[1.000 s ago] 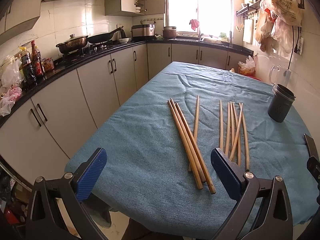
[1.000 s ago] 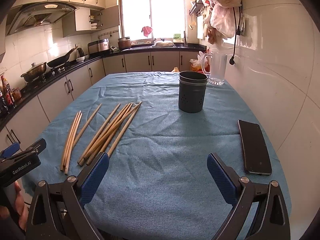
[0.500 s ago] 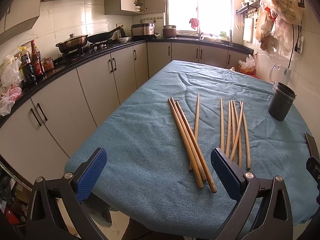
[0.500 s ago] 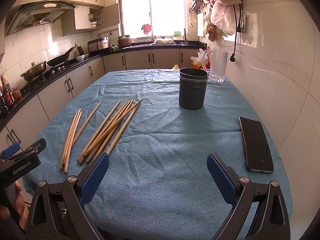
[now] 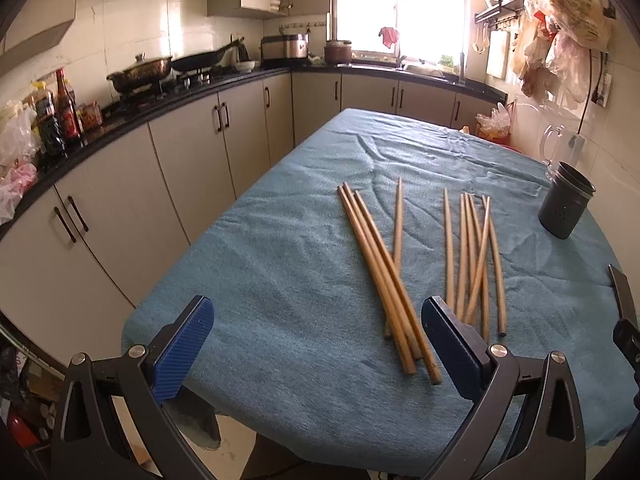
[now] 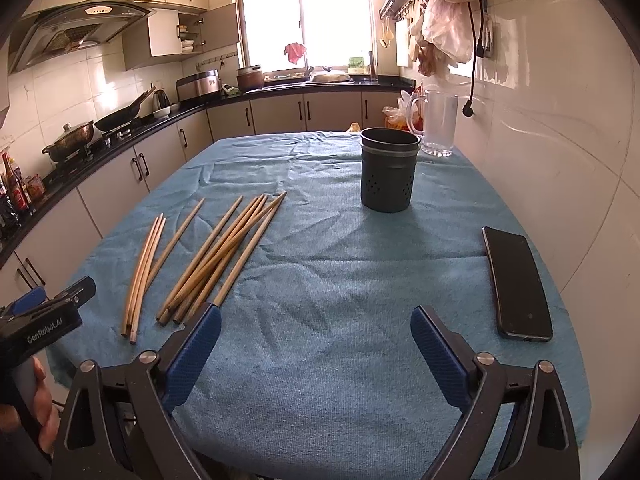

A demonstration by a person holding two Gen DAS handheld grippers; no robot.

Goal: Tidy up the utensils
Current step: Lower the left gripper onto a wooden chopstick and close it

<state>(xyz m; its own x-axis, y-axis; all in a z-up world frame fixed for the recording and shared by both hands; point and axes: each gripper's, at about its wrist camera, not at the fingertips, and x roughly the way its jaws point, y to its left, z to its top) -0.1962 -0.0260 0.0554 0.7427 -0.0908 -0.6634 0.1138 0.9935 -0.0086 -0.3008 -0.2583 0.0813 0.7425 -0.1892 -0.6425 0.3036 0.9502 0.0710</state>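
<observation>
Several wooden chopsticks point(image 5: 384, 276) lie loose on the blue tablecloth point(image 5: 280, 280) in two rough bunches; they also show in the right wrist view point(image 6: 216, 256). A dark perforated utensil holder point(image 6: 387, 172) stands upright beyond them, at the far right in the left wrist view point(image 5: 565, 206). My left gripper point(image 5: 318, 344) is open and empty above the table's near edge, its right finger point(image 5: 450, 344) close to the chopsticks' near ends. My right gripper point(image 6: 316, 354) is open and empty, just right of the chopsticks.
A black phone point(image 6: 518, 282) lies near the table's right edge by the tiled wall. A clear glass jug point(image 6: 438, 124) stands behind the holder. Kitchen cabinets point(image 5: 192, 152) run along the left, across a narrow aisle.
Both grippers have edged slightly forward over the table. Both stay open; the chopsticks and holder have not moved.
</observation>
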